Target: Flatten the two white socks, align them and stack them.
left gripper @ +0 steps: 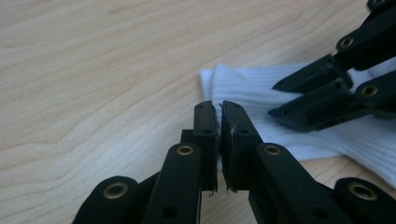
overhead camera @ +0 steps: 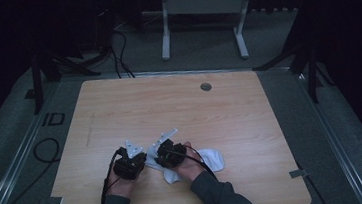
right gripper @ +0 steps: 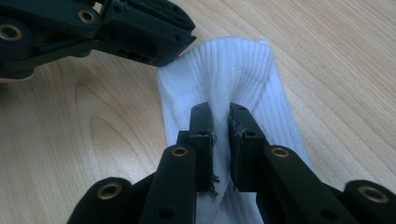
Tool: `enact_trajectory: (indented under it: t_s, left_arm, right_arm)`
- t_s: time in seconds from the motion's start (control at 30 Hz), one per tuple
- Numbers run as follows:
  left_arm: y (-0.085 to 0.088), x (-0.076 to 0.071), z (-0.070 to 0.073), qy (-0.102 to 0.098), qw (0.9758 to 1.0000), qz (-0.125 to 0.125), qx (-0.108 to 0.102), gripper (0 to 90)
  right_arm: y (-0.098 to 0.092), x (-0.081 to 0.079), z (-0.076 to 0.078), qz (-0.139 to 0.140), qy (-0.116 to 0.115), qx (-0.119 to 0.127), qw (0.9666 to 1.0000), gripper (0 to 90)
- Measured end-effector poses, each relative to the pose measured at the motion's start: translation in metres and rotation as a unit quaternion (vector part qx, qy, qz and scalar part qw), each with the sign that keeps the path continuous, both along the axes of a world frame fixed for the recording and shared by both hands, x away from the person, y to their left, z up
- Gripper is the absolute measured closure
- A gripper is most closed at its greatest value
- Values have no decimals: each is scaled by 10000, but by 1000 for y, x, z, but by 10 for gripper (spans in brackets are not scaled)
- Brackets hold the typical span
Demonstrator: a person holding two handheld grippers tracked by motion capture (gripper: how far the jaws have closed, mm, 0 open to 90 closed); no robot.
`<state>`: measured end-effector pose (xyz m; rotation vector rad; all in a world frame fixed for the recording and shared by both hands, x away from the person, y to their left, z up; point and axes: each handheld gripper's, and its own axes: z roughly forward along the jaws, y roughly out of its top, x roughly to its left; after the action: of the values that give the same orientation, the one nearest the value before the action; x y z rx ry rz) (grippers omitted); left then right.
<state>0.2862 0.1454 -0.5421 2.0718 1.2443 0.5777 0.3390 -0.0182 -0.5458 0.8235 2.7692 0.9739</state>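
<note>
I have both grippers low at the 6 o'clock edge of the bench [overhead camera: 229, 102], working on the white sock [right gripper: 224, 70]. My right gripper [right gripper: 220, 122] has its jaws nearly closed, pinching a ridge of the ribbed cuff. My left gripper [left gripper: 219, 122] has its jaws shut just beside the cuff edge; I cannot tell whether any cloth is caught. I judge this the gripping step; next calls for a confirmed second hold before lifting.

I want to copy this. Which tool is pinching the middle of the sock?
The right tool: sock fabric bunches between its jaws; the left tool sits at the cuff's edge.
</note>
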Motion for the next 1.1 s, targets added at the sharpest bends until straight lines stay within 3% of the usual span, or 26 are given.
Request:
enact_trajectory:
  t_s: [0.3,0.57,0.9,1.1]
  left_arm:
    - [-2,1,2,-121,9998,42,-127,834]
    - [-8,5,-5,15,9999,-34,93,823]
    - [-8,8,-8,133,9999,-48,71,834]
    - [-7,8,-9,155,9998,-80,86,848]
  right_arm:
    - [0,0,-1,-11,16,47,10000,805]
    - [0,0,-1,4,-13,50,10000,805]
    - [0,-1,-1,14,-17,53,10000,795]
    - [-1,1,0,204,86,105,9997,713]
